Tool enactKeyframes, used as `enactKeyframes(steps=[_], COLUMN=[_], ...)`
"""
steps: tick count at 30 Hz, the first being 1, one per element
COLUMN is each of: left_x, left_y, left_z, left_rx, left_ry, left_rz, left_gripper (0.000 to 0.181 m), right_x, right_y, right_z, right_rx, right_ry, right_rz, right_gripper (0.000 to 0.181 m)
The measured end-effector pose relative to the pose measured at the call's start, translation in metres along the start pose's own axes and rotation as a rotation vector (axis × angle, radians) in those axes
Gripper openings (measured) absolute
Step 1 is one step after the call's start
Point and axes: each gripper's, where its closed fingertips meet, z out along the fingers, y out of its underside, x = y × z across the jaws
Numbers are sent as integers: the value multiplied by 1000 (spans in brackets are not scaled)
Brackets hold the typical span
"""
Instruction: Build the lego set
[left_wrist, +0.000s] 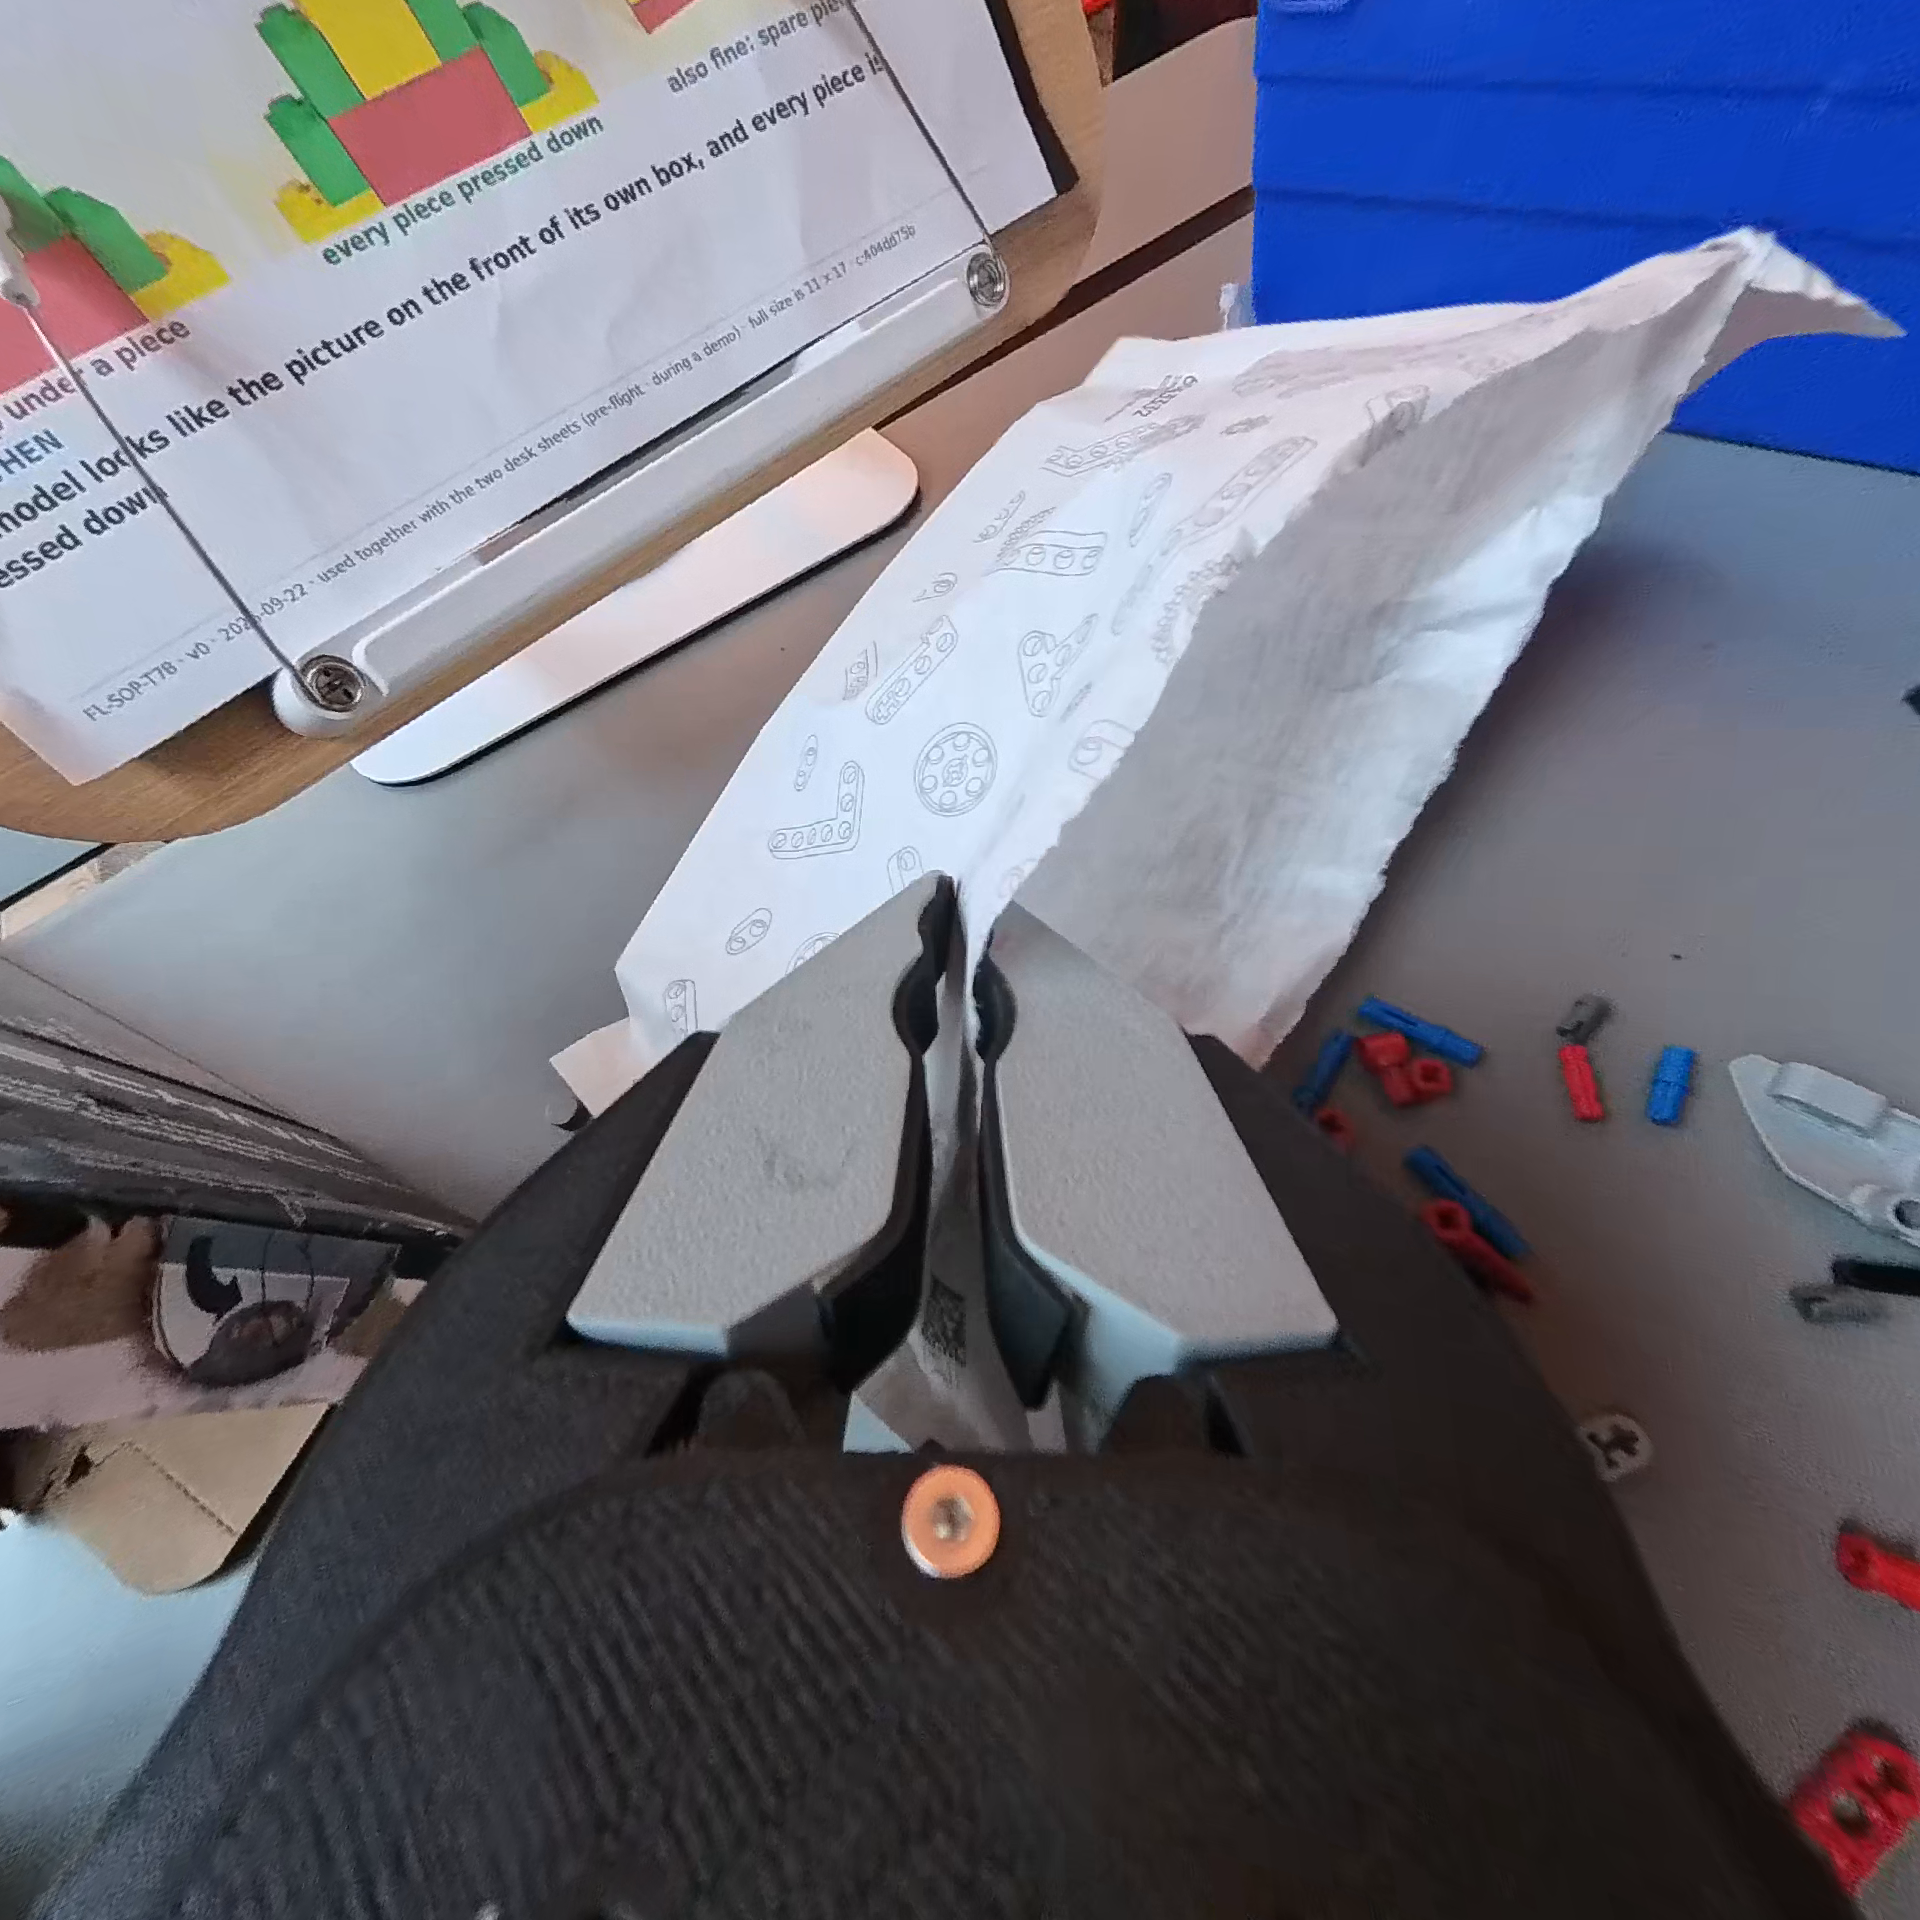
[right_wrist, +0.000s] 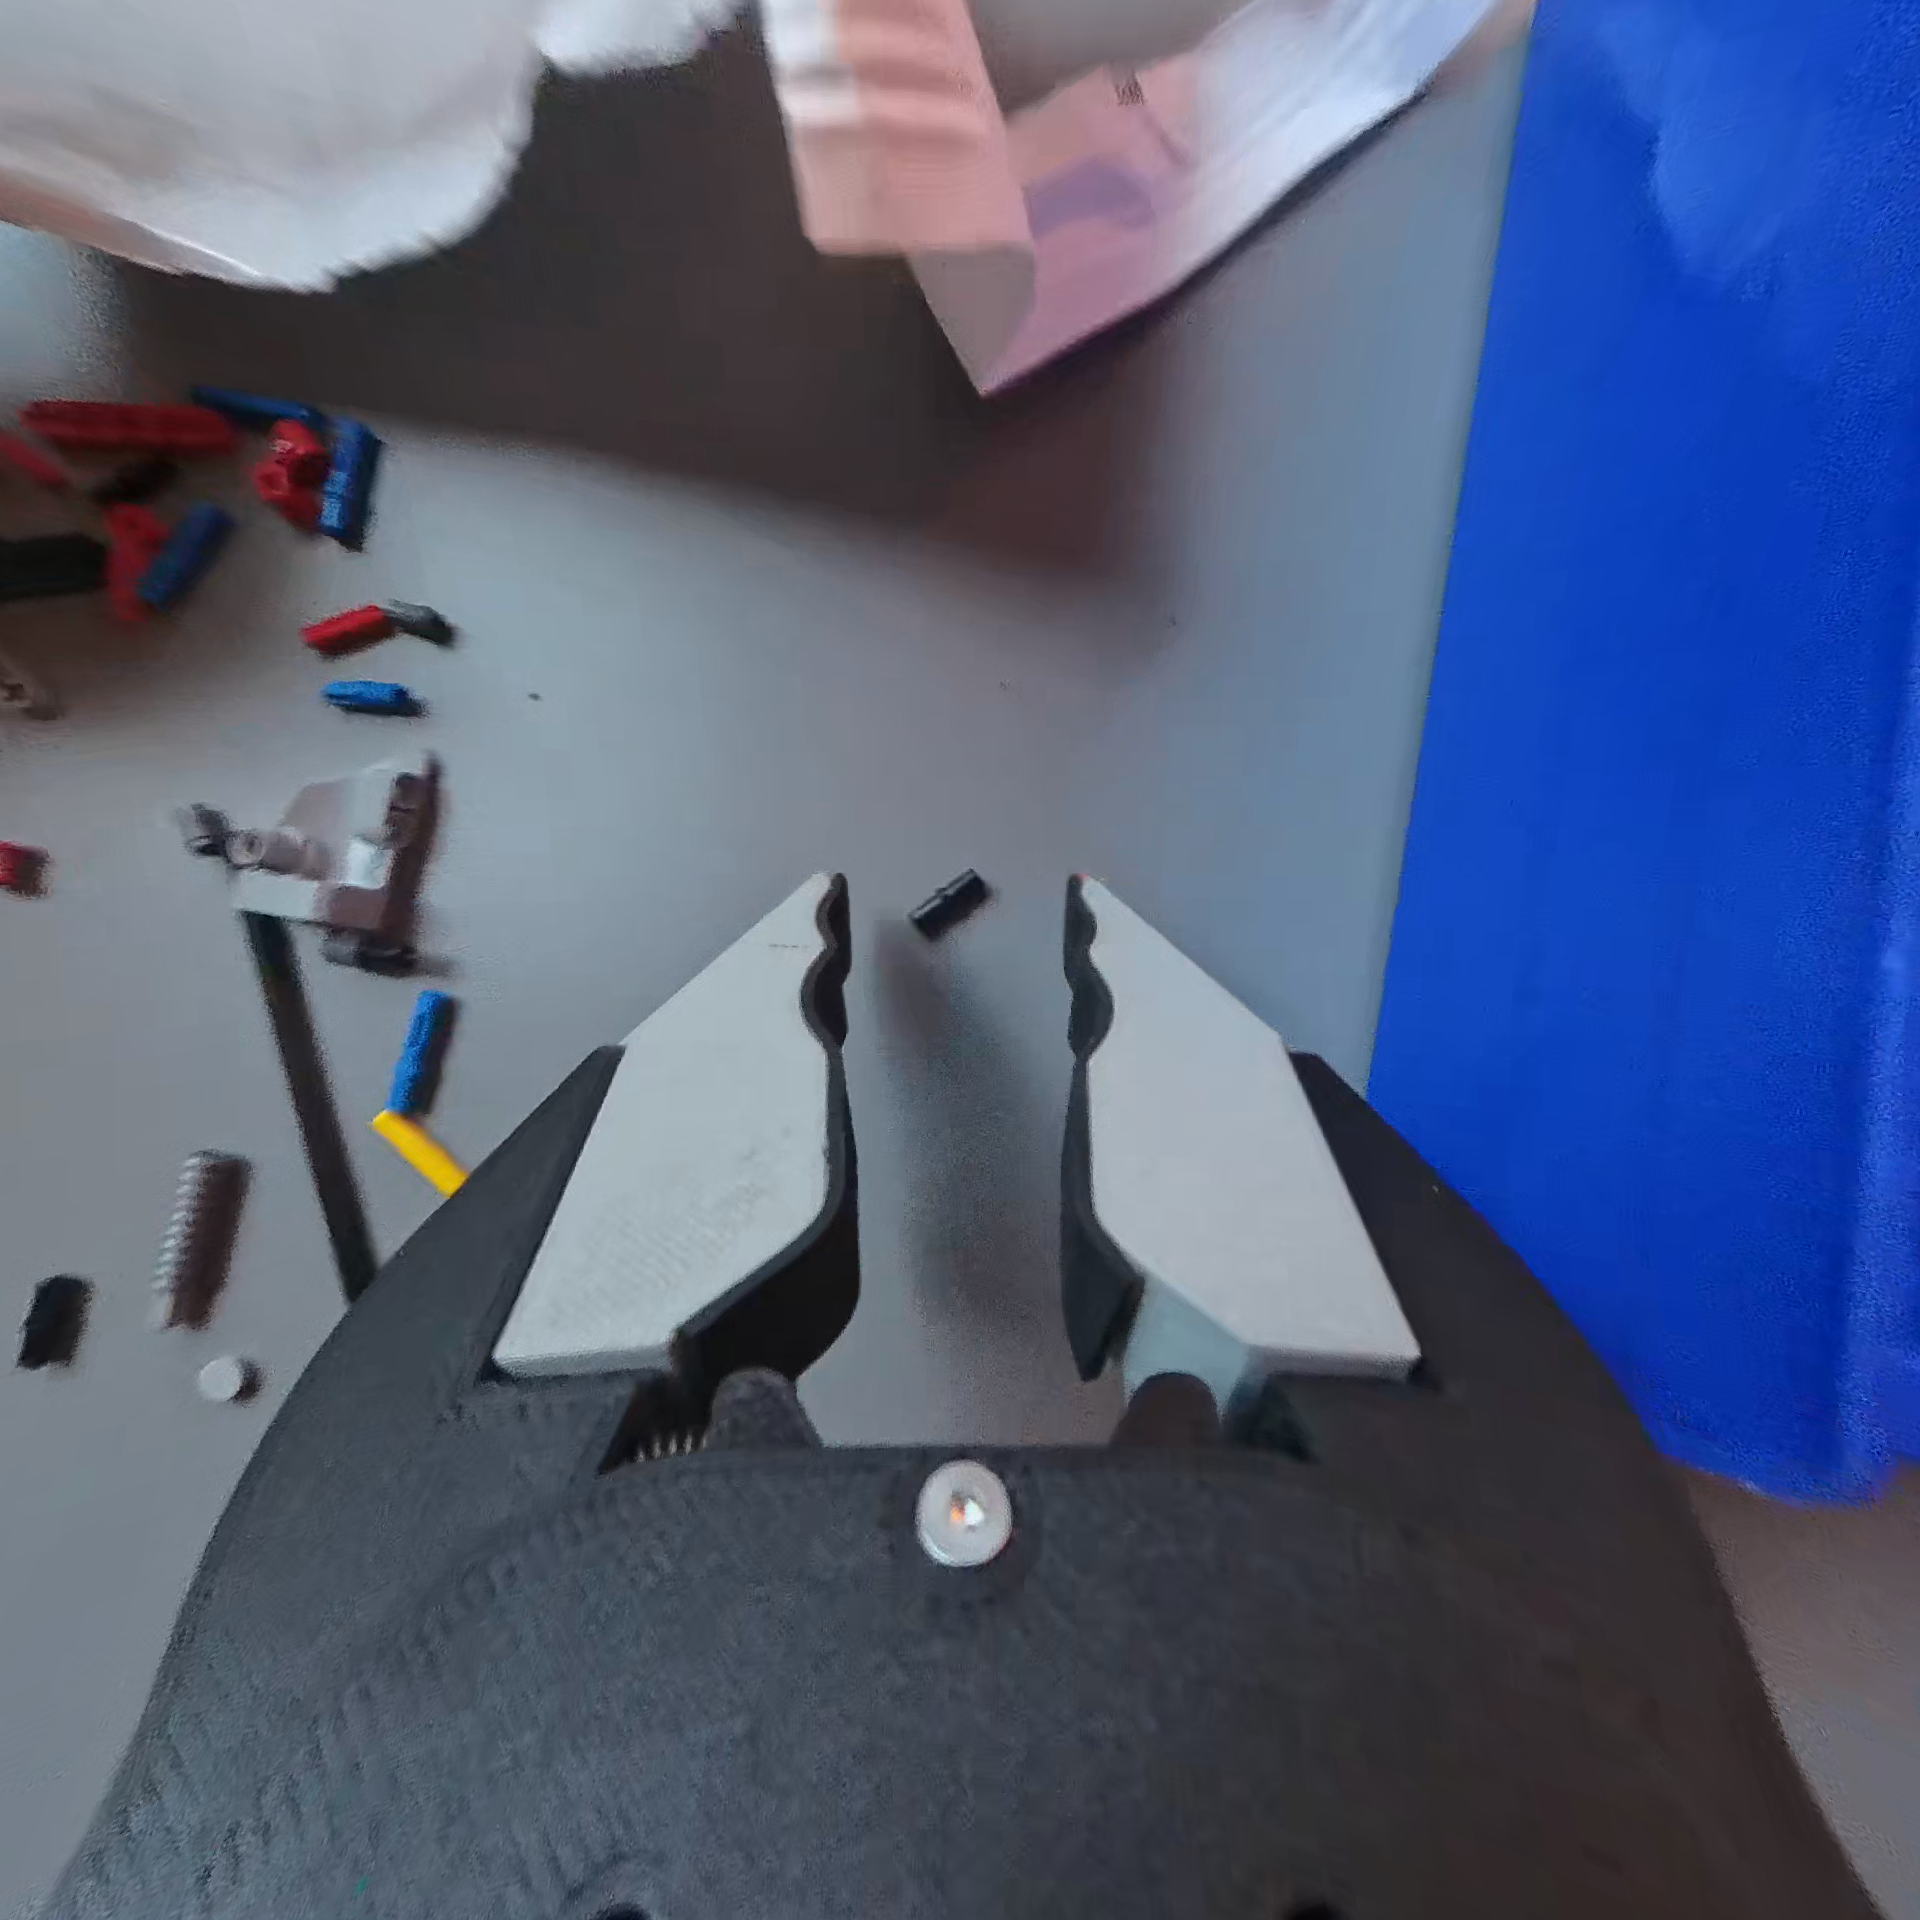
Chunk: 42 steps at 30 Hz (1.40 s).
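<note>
My left gripper (left_wrist: 961, 940) is shut on a torn white paper bag (left_wrist: 1195, 644) printed with part outlines and holds it above the grey table (left_wrist: 416, 935). Small red and blue lego pins (left_wrist: 1403, 1060) lie loose on the table to its right, with a grey panel piece (left_wrist: 1829, 1132) further right. My right gripper (right_wrist: 956, 914) is open and empty low over the table, with a small black pin (right_wrist: 948, 902) lying between its fingertips. Loose red, blue and black pins (right_wrist: 301, 488) and a grey piece (right_wrist: 343, 862) lie to its left. The bag's edge (right_wrist: 260, 135) shows at top left, blurred.
An instruction sheet on a white stand (left_wrist: 623, 582) stands at the back left. A blue cloth-covered block (left_wrist: 1579, 177) is at the back right; in the right wrist view it (right_wrist: 1683, 727) runs along the right side. A black axle (right_wrist: 307, 1091), yellow axle (right_wrist: 421, 1148) and grey worm gear (right_wrist: 203, 1236) lie left. My hands' fingertips stand some 25 centimetres from each other. The grey piece (right_wrist: 343, 862) lies around 10 centimetres away from my right fingertips.
</note>
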Motion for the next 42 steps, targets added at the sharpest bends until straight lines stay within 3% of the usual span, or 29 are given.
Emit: enactKeyframes(steps=[2,6,10,13,17,19,21,23,24,26,28,30,31,33,35,38,42], left_x=[-1,-1,1,0,0,0,0,0,-1,-2,-2,0,1,1,0,0,2], left_y=[0,0,0,0,0,0,0,1,1,0,1,3,4,4,4,3,5], left_z=[0,0,0,0,0,0,0,-1,-1,-2,-1,0,1,1,1,0,2], left_rx=[1,1,-2,1,0,0,-3,-3,-3,0,-2,-12,-16,-19,-16,-17,-25], left_ry=[0,1,3,3,4,2,2,2,-1,-2,1,5,5,4,3,5,5], left_rz=[-6,-8,0,-1,-5,-2,1,3,2,-4,-8,2,7,11,5,-1,9], left_gripper=[0,0,0,0,0,0,0,0,0,0,0,0,0,0,0,0,0], right_x=[2,2,-1,4,62,108,138,153,160,167,162,165,162,136,91,20,-14], right_y=[1,5,3,-25,-65,-70,-52,-19,-13,-23,-26,-21,-28,-45,-45,-9,55], right_z=[6,4,-7,-41,-102,-113,-92,-69,-66,-71,-71,-78,-88,-115,-134,-133,-91], right_rx=[9,19,30,132,236,217,84,-111,-136,-27,26,-4,55,221,306,264,154], right_ry=[-7,-18,-46,-23,156,246,227,180,191,208,151,178,196,151,13,-203,-148], right_rz=[18,22,23,-5,-28,-8,-21,13,20,36,46,38,20,-19,-82,-177,-132], right_gripper=[38,2,1,2,2,2,2,15,17,15,31,33,29,20,27,26,10])
